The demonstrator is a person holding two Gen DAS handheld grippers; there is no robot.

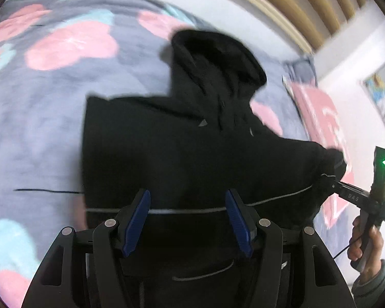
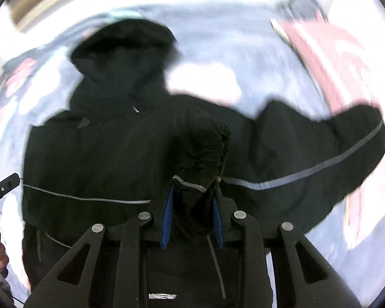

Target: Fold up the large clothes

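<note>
A black hooded jacket [image 1: 166, 141] with thin grey stripes lies spread on a bed, its hood [image 1: 218, 59] pointing away. My left gripper [image 1: 187, 200] hovers over the jacket's body, open, with nothing between its blue pads. My right gripper [image 2: 193, 190] is shut on the bunched cuff [image 2: 205, 154] of one sleeve, lifted above the jacket [image 2: 102, 154]. In the left wrist view the right gripper [image 1: 332, 183] pinches that sleeve end at the jacket's right side, with a hand [image 1: 364, 243] on its handle. The left gripper's tip [image 2: 5, 186] shows at the left edge of the right wrist view.
The bed is covered by a grey blanket [image 1: 38, 128] with pink and pale blue patches. A pink pillow [image 1: 320, 118] lies to the right of the jacket. A slatted wooden headboard [image 1: 295, 5] and a white wall stand beyond. Both views are motion-blurred.
</note>
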